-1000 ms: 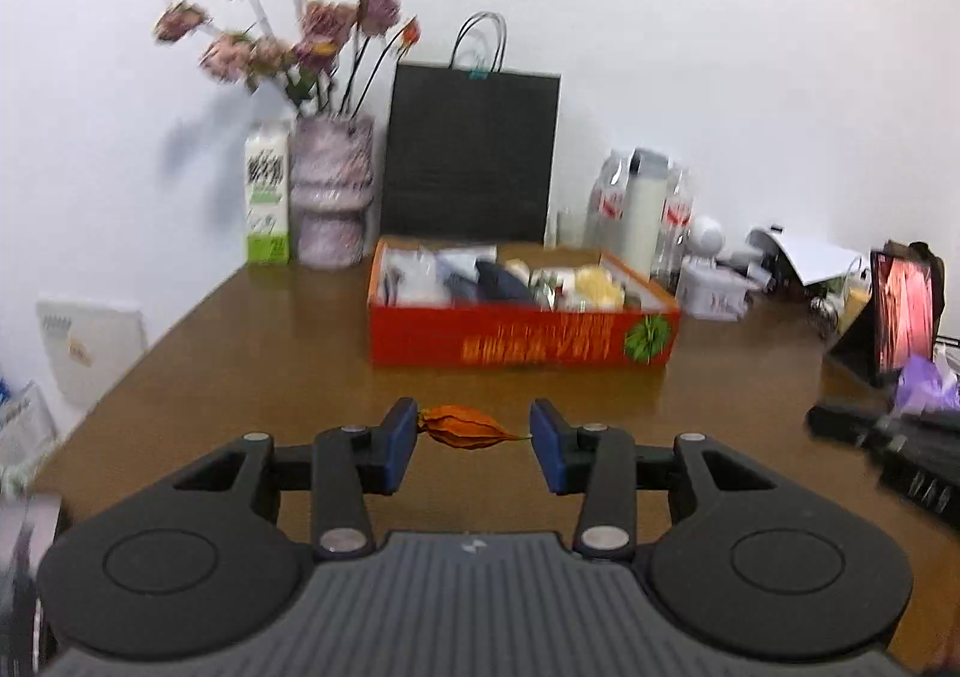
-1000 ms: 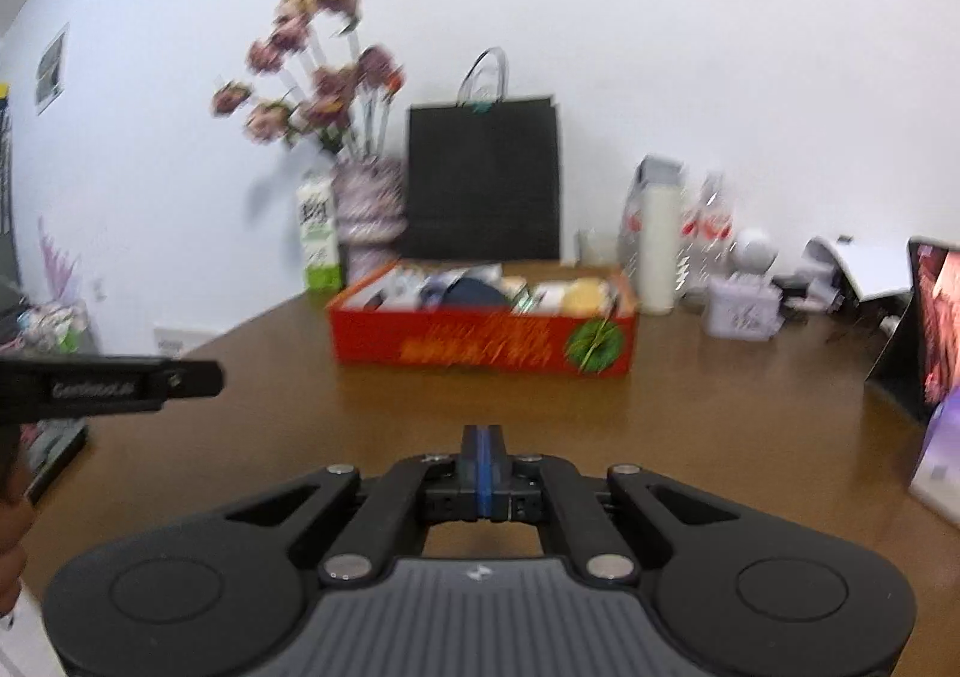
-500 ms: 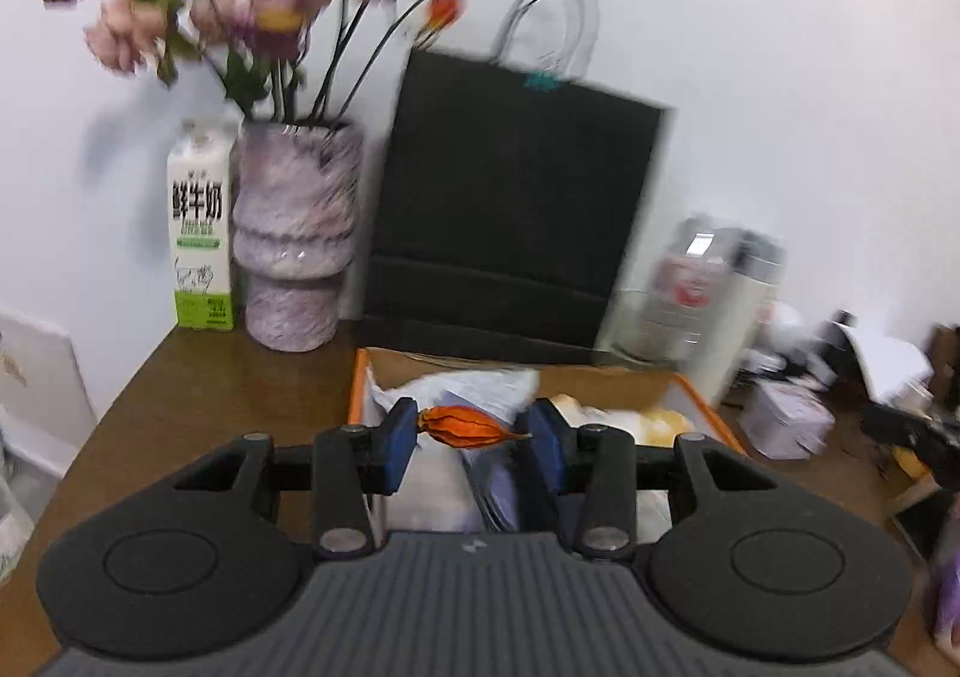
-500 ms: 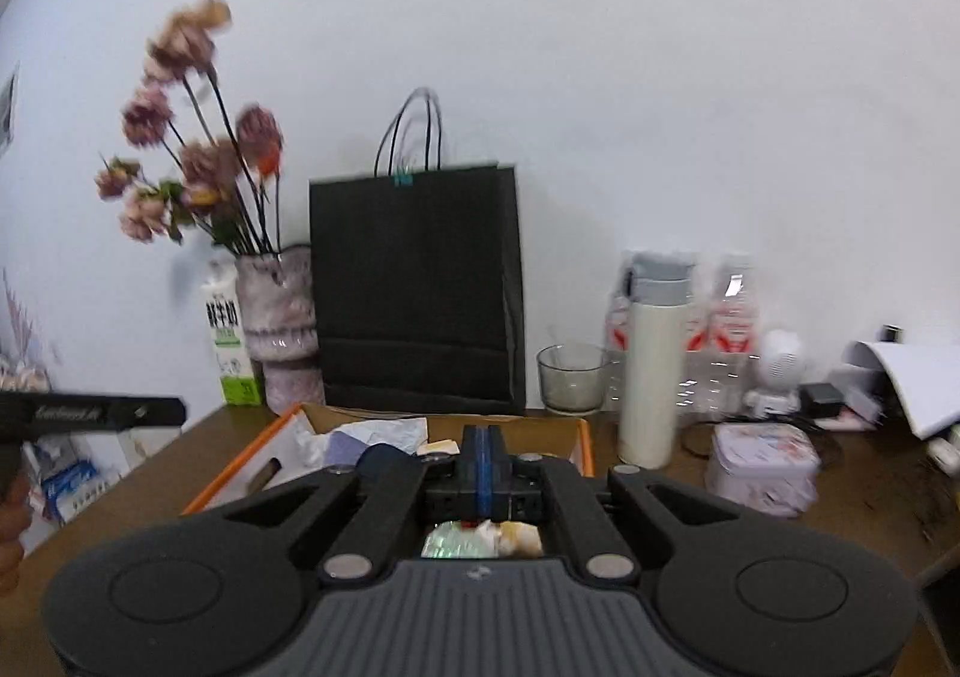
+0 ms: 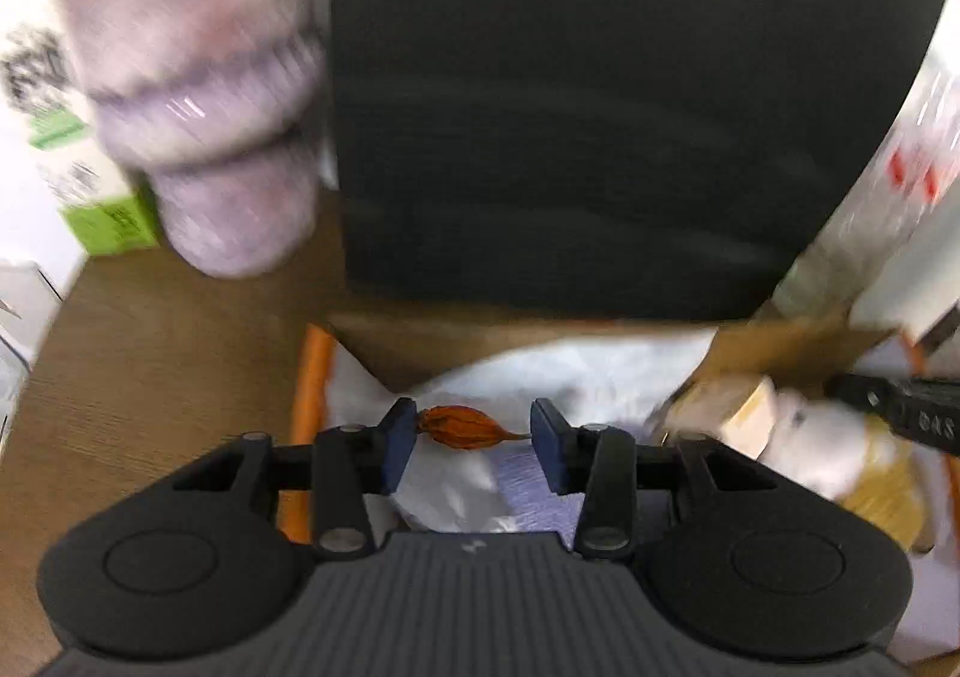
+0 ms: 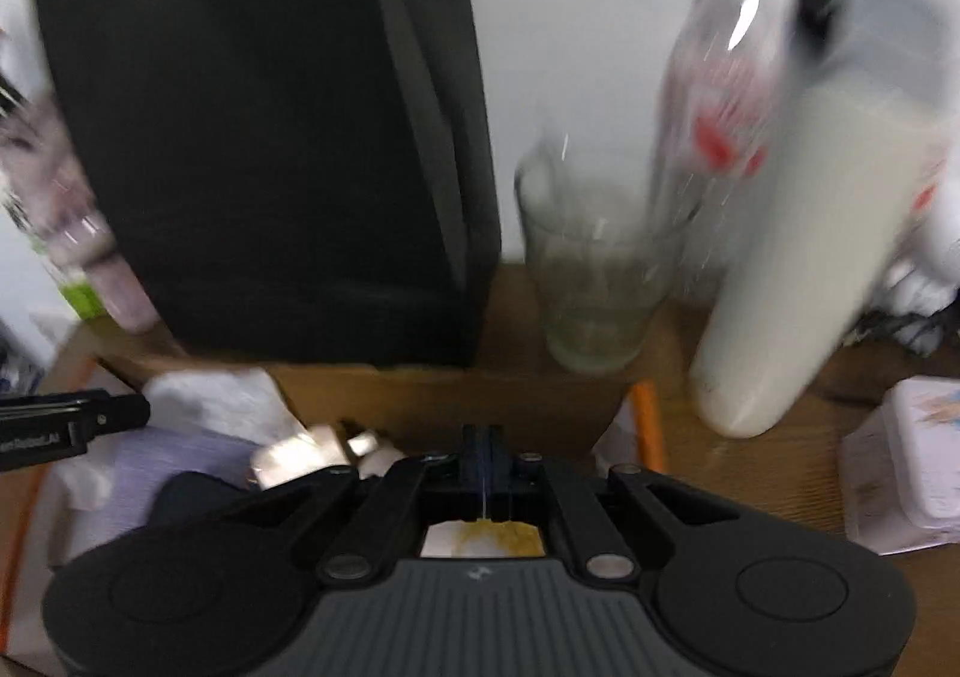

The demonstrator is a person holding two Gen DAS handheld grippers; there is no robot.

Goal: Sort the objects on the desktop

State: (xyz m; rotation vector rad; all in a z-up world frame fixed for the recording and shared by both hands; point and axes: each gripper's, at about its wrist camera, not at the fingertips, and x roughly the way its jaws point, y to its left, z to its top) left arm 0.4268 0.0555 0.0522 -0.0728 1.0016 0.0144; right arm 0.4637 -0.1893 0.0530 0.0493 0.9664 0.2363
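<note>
Even indoor light; motion blur smeared the mottled purple ceramic vase (image 5: 198,95) and clear drinking glass (image 6: 600,269); fisheye edges curved.

Vase (image 5: 198,95) at 10 o'clock motion-smeared, top cut by frame edge; carton (image 5: 54,137) beside it, print unreadable; black bag (image 5: 600,95) top cropped; box (image 5: 312,377) contents at 3 o'clock blurred, unidentifiable; right view: bottle (image 6: 726,95) label smeared, glass (image 6: 600,269) outline soft; box interior mostly hidden behind gripper body.
</note>
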